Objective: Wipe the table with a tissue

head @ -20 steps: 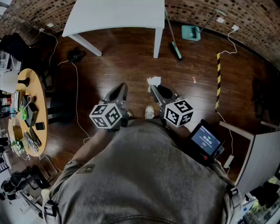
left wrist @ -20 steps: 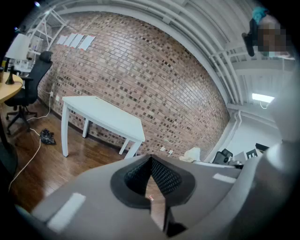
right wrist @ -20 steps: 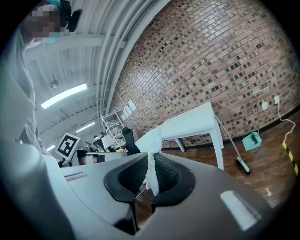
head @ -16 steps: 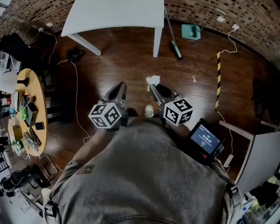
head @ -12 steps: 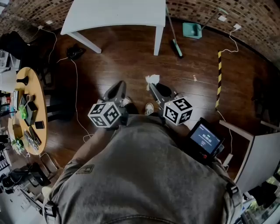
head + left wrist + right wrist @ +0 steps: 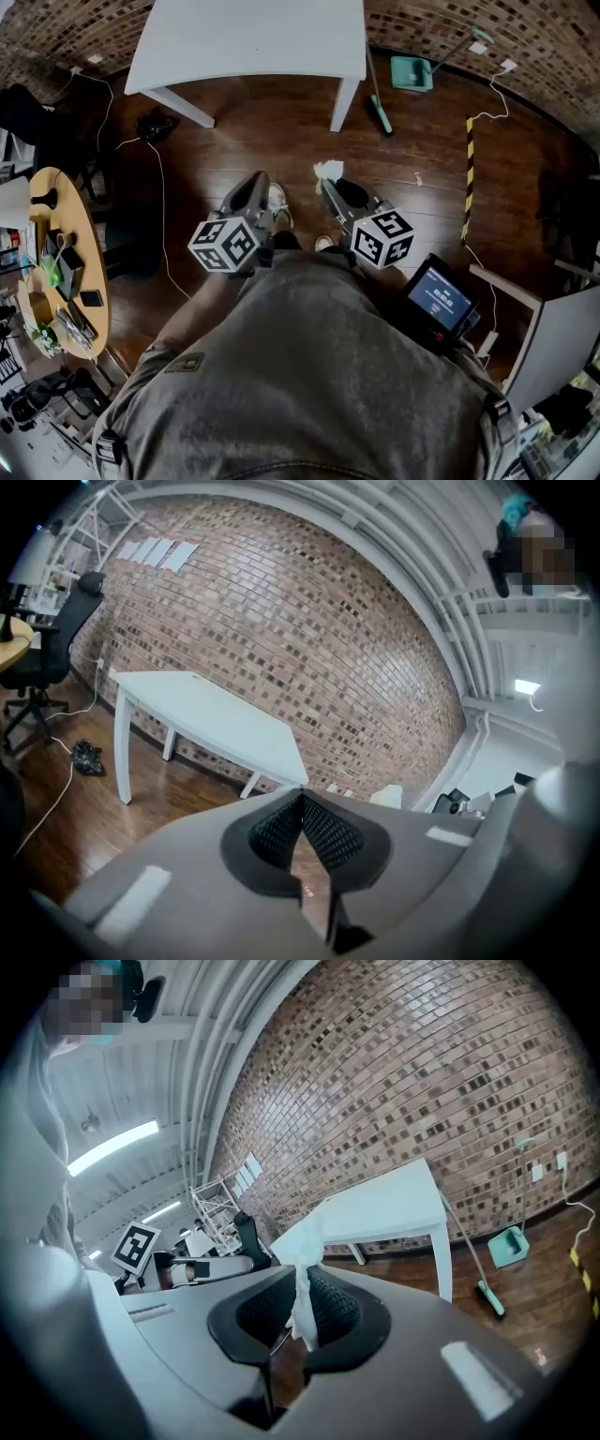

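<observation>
A white table (image 6: 246,37) stands on the wooden floor ahead of me, also visible in the left gripper view as the white table (image 6: 216,726) and in the right gripper view as the white table (image 6: 389,1206). My right gripper (image 6: 326,185) is shut on a crumpled white tissue (image 6: 328,171); the tissue (image 6: 302,1269) sticks up from between the jaws. My left gripper (image 6: 253,187) is shut with nothing in it, its jaws meeting at the tip (image 6: 302,799). Both grippers are held at waist height, short of the table.
A green broom (image 6: 377,108) and a teal dustpan (image 6: 410,71) lie right of the table. A round wooden table (image 6: 61,272) with clutter is at the left. Cables (image 6: 155,178) run over the floor, and a yellow-black strip (image 6: 467,173) lies at the right.
The view has shifted forward, so the white table looks closer. My left shoe has stepped forward beside the left gripper. Both grippers keep their grip and pose.
</observation>
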{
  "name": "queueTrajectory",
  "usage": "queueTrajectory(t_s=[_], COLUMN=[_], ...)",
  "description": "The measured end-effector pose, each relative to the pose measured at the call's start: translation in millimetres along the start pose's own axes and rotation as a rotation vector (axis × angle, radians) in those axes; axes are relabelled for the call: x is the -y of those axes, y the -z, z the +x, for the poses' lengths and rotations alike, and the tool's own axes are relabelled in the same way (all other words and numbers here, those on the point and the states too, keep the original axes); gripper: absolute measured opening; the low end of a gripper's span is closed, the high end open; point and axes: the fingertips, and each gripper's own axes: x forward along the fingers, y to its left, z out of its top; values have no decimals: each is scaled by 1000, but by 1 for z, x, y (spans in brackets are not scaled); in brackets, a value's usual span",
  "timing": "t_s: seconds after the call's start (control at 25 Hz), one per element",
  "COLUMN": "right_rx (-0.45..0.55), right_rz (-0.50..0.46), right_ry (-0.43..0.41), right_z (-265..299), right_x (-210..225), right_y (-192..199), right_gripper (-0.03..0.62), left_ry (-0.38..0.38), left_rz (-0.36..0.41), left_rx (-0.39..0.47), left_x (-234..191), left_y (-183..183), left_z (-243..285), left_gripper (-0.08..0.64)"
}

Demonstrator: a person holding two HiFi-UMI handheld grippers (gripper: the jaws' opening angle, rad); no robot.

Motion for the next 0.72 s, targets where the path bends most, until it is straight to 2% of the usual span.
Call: queueTrajectory(t_s=[0.4, 0.72], right_rx=[7, -2], right_rz=[-26, -50], right_ry=[105, 155], right_z=[113, 169], right_x=[8, 11], right_y=[-60, -82], right_gripper=[49, 49], left_ry=[72, 119], left_rz=[0, 0], left_rx=[-36, -56], left_x=[-81, -122], left_y=[-93, -127], left_z=[57, 87], left_gripper=[2, 2])
